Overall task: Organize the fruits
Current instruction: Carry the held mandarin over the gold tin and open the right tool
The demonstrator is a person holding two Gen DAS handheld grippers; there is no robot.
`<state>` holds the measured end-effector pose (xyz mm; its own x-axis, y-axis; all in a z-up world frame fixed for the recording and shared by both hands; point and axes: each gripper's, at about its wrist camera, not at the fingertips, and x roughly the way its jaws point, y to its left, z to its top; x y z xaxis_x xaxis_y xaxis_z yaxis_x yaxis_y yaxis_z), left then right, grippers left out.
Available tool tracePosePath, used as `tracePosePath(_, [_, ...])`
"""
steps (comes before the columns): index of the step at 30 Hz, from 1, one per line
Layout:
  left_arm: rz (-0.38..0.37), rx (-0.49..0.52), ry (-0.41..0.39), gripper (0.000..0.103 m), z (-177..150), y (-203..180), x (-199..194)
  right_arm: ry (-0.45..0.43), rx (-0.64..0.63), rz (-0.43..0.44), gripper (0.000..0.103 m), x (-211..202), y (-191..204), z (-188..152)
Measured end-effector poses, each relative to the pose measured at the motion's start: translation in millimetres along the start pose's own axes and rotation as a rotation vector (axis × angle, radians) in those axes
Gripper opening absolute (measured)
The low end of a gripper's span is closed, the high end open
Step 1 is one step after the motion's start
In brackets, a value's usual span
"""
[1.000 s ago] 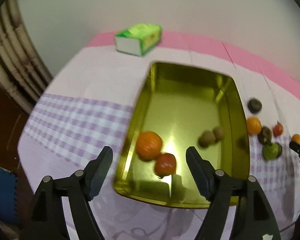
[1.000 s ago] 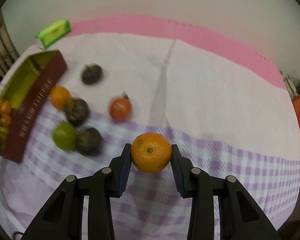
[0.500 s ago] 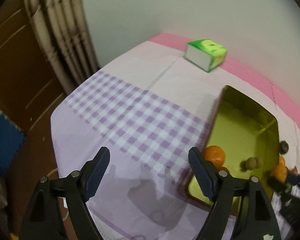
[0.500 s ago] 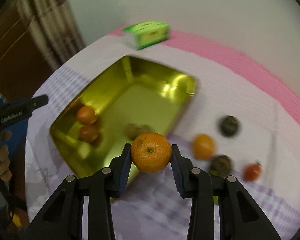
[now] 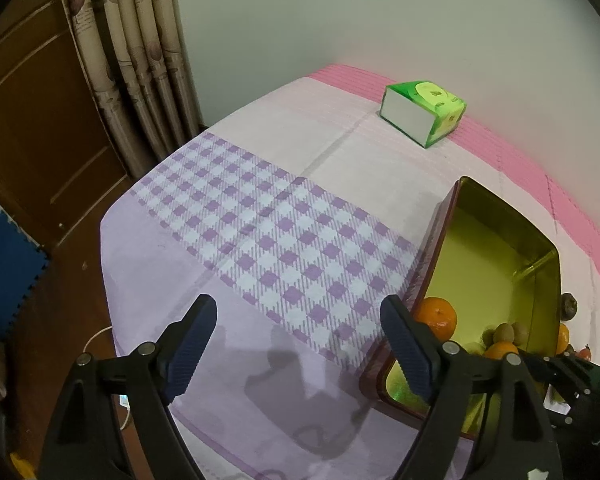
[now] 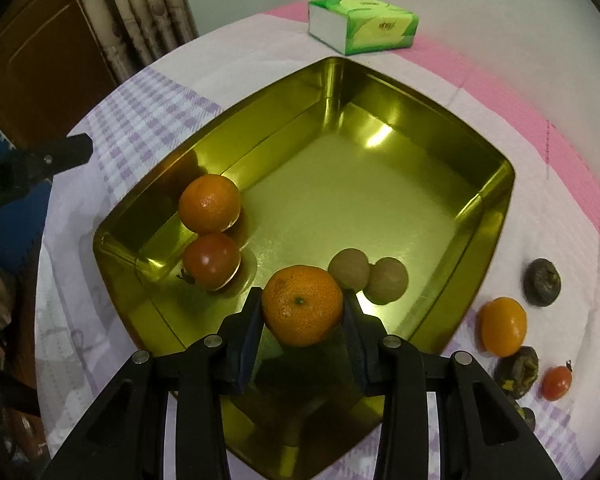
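Presently the mandarin (image 6: 302,304) sits clamped between the pads of the right gripper (image 6: 302,312), held above the near part of the gold tin (image 6: 496,200). A second ago the same fruit, in the same grip, hung over the checked cloth well to the right of the tin, so the right gripper has carried it across and over the tin's rim.

Inside the tin, a second mandarin (image 6: 209,208) and a red tomato (image 6: 211,261) lie touching by the left wall, and two small brown fruits (image 6: 366,276) lie touching near the middle.

On the tablecloth (image 6: 432,76) beyond the tin's right edge lie an orange fruit (image 6: 503,324), a dark round fruit (image 6: 541,281), another dark fruit (image 6: 518,368) and a small tomato (image 6: 556,382).

The left gripper (image 5: 296,344) hangs over the purple-checked cloth beside the tin's left wall with nothing between its pads; its jaws are opening and already stand wide. A second ago it was aimed into the tin; it has since swung out to the left.

A green tissue box (image 6: 362,24) stands near the table's far edge.
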<state>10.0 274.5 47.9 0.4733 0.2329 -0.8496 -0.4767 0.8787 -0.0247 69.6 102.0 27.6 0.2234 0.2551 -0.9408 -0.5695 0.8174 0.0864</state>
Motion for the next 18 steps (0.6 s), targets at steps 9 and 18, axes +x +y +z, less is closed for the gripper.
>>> tracePosePath(9, [-0.006,0.024,0.014,0.081,-4.0,-7.3,3.1,-0.002,0.016,-0.011,0.04,6.5,-0.4,3.3])
tracePosePath(18, [-0.029,0.015,0.039,0.081,-5.6,-7.3,9.3,-0.01,0.019,0.0,0.042,3.8,0.2,3.0])
